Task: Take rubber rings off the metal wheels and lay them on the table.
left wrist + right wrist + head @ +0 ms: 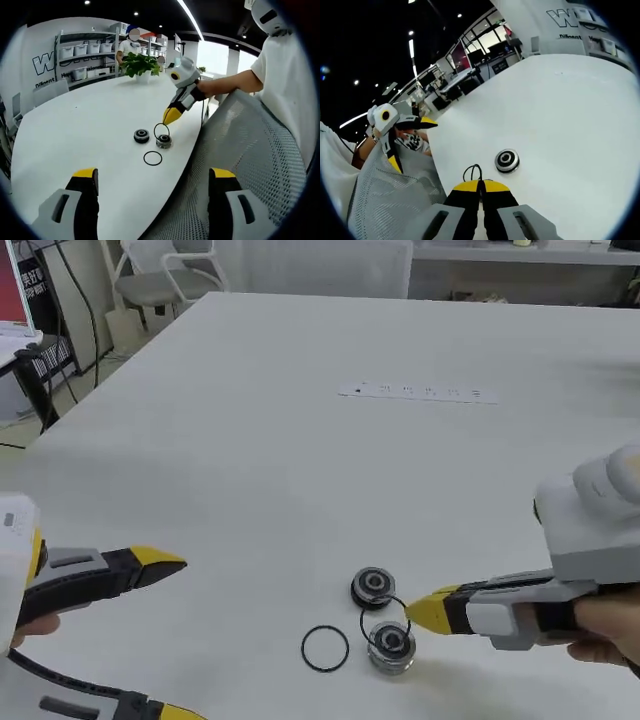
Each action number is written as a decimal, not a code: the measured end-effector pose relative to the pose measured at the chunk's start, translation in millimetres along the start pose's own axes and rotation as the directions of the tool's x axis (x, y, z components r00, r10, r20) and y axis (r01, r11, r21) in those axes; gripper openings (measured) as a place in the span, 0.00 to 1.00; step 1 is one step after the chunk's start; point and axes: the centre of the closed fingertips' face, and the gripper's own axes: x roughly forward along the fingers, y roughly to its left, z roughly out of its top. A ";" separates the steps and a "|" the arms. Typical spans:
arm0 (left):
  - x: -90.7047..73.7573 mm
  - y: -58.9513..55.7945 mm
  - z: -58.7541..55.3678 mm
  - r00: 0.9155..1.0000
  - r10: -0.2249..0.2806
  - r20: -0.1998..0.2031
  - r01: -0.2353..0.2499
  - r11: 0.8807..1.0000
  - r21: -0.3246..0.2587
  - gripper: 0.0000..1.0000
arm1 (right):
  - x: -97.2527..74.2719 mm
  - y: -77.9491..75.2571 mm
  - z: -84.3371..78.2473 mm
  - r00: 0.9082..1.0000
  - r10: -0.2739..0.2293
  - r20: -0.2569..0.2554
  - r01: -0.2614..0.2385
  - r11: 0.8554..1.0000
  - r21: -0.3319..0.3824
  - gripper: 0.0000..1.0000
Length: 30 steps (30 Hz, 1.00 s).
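Right gripper point(412, 612), held level, pinches rubber ring point(363, 621) above metal wheel point(390, 644); left gripper point(154, 174) hovers wide.

Flat ring point(304, 648) beside nearer wheel point(390, 643); pinched ring point(362, 620) upright above it.

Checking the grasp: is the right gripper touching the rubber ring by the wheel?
Touching. In the right gripper view, the right gripper has its jaws shut on the rubber ring.

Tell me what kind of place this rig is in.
Probably an office-style lab or showroom: a large white worktable, metal shelving with white storage bins along the wall, a green potted plant and a grey mesh office chair.
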 end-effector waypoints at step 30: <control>0.4 9.6 -8.6 0.998 0.062 -0.031 -0.063 0.997 -0.035 0.99 | -6.3 28.4 56.9 0.972 0.026 0.232 -0.016 0.999 -0.047 0.00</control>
